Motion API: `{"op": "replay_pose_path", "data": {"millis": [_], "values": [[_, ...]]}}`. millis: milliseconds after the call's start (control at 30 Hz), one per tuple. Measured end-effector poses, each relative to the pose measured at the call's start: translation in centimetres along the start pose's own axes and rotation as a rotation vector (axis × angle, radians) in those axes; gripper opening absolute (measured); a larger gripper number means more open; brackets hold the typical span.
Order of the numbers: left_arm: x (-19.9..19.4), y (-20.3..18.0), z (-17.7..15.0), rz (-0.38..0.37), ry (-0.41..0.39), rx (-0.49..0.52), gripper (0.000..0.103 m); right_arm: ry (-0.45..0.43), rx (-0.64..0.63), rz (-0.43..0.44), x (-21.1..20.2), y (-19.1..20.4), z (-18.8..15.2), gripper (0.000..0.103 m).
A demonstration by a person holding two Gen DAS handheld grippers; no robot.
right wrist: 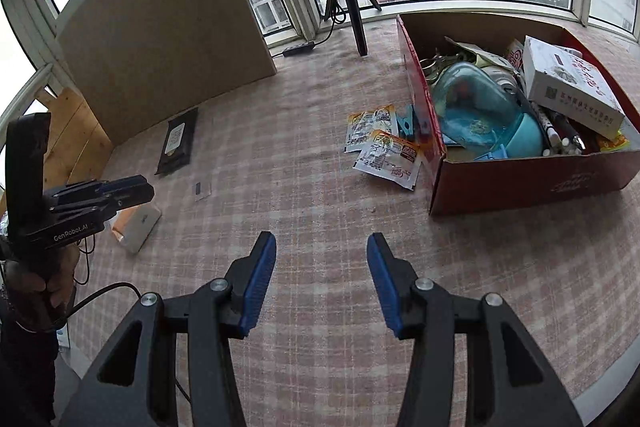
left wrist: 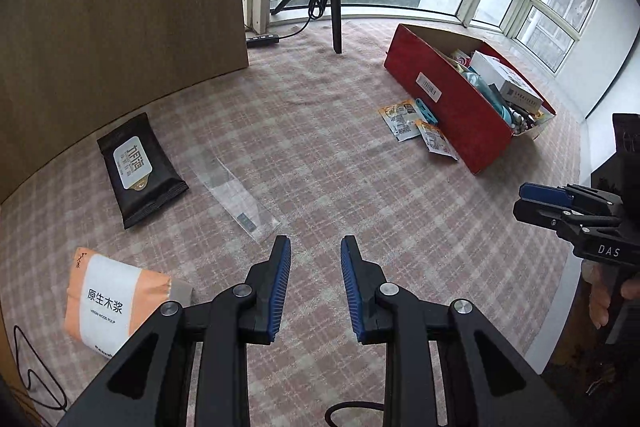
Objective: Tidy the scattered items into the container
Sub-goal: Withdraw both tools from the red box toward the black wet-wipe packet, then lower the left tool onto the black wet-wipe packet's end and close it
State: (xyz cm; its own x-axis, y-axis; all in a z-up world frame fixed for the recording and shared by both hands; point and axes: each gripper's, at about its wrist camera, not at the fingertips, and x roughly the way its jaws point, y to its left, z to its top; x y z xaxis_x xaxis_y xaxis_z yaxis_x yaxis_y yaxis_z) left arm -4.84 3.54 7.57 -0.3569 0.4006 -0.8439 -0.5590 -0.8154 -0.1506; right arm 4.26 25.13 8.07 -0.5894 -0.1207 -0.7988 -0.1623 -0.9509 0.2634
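The clear flat plastic sleeve [left wrist: 240, 195] lies on the checked worktop [left wrist: 360, 187] just ahead-left of the released, empty left hand-held gripper [left wrist: 315, 251], long axis running away leftward; the released right hand-held gripper [right wrist: 321, 247] is farther off.

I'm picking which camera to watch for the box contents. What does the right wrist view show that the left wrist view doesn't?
Only the right wrist view looks down into the red box, showing the blue-green plastic item and white carton clearly. Only the left wrist view shows the orange tissue pack label and the clear plastic sleeve in full. Both show the black wipes pack, the sachets beside the box, and both grippers open.
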Motion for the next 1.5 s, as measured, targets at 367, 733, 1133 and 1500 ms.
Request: {"op": "replay_pose_path", "data": {"millis": [367,733,1133,1500], "values": [[-2.8,7.6,-1.5,0.104,-0.032,-0.176,0.042,0.050,-0.028,-0.013,2.3,1.3,0.5,0.047],[2.6,13.9,4.5,0.180,0.058,-0.284,0.043,0.092,-0.098,0.054,6.0,5.6,3.8,0.048],[8.8,16.7,7.9,0.259,0.169,-0.409,0.059,0.184,-0.303,0.048,12.8,14.3,6.1,0.058],[10.4,18.2,6.4,0.187,0.201,-0.501,0.066,0.221,-0.373,0.024,16.8,17.0,6.5,0.058]]}}
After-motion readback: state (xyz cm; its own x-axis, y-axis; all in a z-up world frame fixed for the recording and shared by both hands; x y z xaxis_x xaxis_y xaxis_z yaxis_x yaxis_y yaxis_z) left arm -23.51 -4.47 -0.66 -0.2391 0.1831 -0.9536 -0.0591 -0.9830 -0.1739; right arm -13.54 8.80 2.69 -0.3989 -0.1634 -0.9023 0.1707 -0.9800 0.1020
